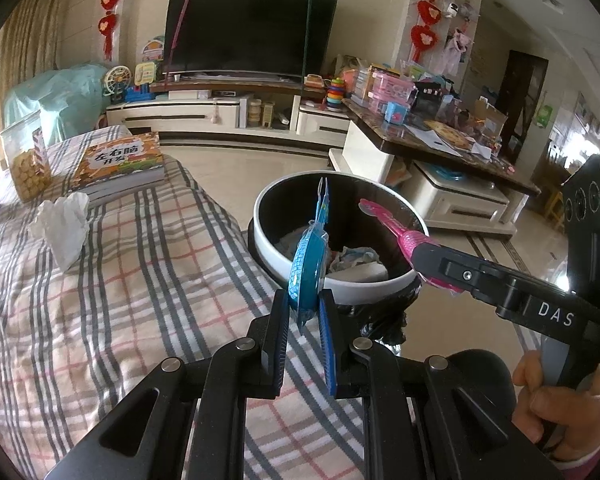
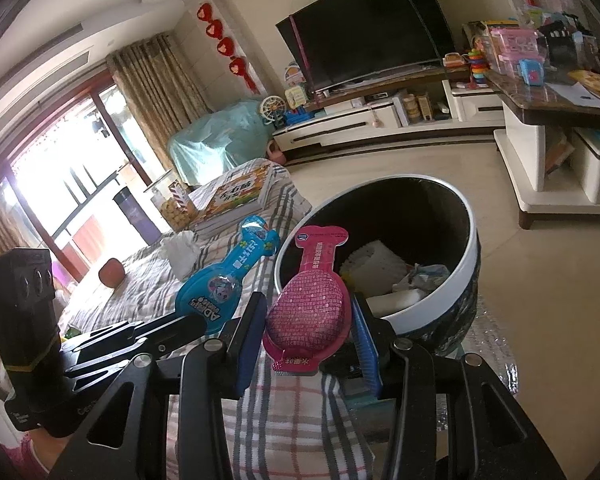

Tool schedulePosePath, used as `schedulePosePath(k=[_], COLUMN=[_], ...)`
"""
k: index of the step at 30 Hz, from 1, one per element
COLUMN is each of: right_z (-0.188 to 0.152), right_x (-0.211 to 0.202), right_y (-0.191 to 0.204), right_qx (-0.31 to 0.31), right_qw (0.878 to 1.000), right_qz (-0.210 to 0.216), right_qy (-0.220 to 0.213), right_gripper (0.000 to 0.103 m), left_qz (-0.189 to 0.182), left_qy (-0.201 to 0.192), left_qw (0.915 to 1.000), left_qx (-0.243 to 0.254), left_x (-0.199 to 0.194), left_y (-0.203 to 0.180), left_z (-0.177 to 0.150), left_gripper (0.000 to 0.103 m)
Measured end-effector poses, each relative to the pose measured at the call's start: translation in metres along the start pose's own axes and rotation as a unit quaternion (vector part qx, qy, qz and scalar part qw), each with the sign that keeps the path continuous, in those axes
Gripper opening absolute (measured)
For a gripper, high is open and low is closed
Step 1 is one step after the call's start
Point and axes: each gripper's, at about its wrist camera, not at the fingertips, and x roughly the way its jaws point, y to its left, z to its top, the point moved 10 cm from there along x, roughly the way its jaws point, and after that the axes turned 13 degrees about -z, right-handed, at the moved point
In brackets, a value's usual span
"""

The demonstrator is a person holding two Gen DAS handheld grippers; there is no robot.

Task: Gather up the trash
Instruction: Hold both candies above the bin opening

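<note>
Presently, you hold one piece of trash in each hand-held gripper: the left hand-held gripper (image 1: 304, 320) is clamped on the blue package (image 1: 309, 268), the right hand-held gripper (image 2: 306, 340) on the pink package (image 2: 310, 308). The trash bin (image 1: 288, 256) stands just ahead of both, its mouth beyond the fingertips, the blue package nearer the bed (image 1: 120, 280). Judged step: carry to bin. Next, bring each package over the rim and release; a crumpled tissue (image 1: 62, 228) remains on the bed, left of the left gripper.
</note>
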Motion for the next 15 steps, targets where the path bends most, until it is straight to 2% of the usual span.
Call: schedulePosePath(k=[15], right_z=[0.009], right_x=[0.002], right_y=[-0.013], right_qx=[0.004], right_qw=[1.0], right_qz=[-0.009], right_qy=[-0.004], right_gripper=[0.043], left_qz=[-0.002], left_qy=[0.006], left_qw=[0.9999], left_qx=[0.009], left_x=[0.016], left_y=[-0.006], left_z=[0.009], left_gripper=[0.013])
